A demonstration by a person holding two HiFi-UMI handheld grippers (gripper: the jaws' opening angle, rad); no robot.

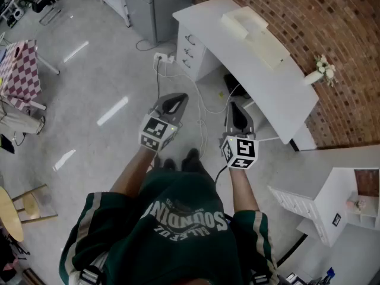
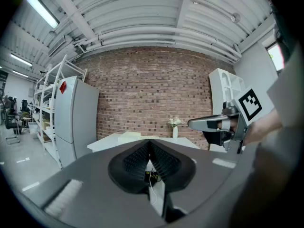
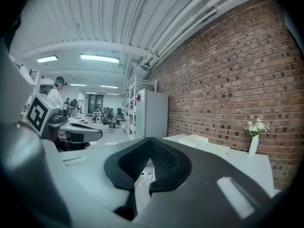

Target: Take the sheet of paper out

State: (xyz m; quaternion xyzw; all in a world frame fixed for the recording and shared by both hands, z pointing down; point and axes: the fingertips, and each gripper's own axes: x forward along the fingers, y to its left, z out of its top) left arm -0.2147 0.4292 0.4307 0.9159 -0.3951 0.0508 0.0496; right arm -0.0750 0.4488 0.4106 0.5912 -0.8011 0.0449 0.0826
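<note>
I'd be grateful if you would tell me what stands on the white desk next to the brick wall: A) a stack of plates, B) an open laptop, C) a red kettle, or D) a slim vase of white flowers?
D: a slim vase of white flowers stands on the white desk, close to the brick wall.

Two grippers, the left gripper (image 1: 179, 98) and right gripper (image 1: 234, 107), one counter (image 1: 279, 94), one flower vase (image 1: 316, 74), one flat box (image 1: 255, 31), one grey cabinet (image 1: 172, 5).

Ahead of me: red brick wall (image 1: 332, 28) behind a long white desk (image 1: 285, 94); tall grey metal cabinet (image 1: 160, 5) at its left end; glossy grey floor (image 1: 101, 70) below me.
</note>
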